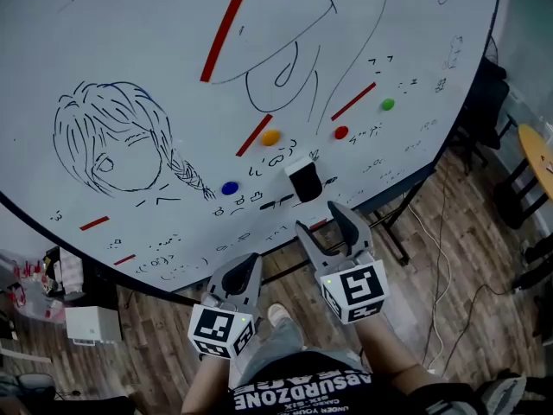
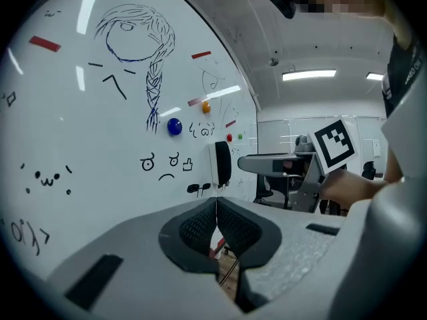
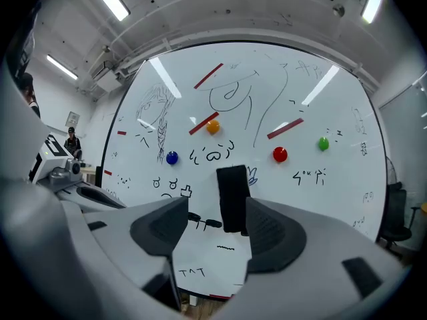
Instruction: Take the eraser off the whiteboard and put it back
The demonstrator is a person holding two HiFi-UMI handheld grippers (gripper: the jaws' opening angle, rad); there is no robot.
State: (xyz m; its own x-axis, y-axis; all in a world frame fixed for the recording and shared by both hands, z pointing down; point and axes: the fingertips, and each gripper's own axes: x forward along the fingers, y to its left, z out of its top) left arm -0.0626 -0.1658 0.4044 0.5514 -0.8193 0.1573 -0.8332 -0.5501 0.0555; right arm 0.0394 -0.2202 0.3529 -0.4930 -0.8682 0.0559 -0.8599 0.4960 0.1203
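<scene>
When read outward from the person's dark printed shirt [image 1: 302,396], starts with the left claw [image 1: 244,264] [image 2: 216,212], held low and close to the body. Shows its pads pressed flat together, gripping nothing. Sits just beside the right claw [image 1: 320,217] [image 3: 215,225], a little behind it, both marker cubes turned up toward the head camera.

Next out, finds the right claw spread wide, pads well apart and bare, aimed at the whiteboard [image 1: 130,41] [image 2: 67,125] [image 3: 333,199]. Frames the eraser [image 1: 303,180] [image 2: 221,163] [image 3: 232,199] in the gap as seen along that claw, nearer the right-hand pad, yet pressed by neither pad.

From the head view, places the eraser just beyond the claw's tips: a black block with a white side, stuck upright on the lower part of the whiteboard among small black doodles.

Farther across the board: a blue magnet [image 1: 229,188] left of the eraser, an orange magnet [image 1: 270,137] up and left, a red magnet [image 1: 341,132] up and right, a green magnet [image 1: 387,105] beyond that. Off to the far left, a drawn head with a braid [image 1: 121,137]. Past the board's edge, wooden floor [image 1: 449,258].
</scene>
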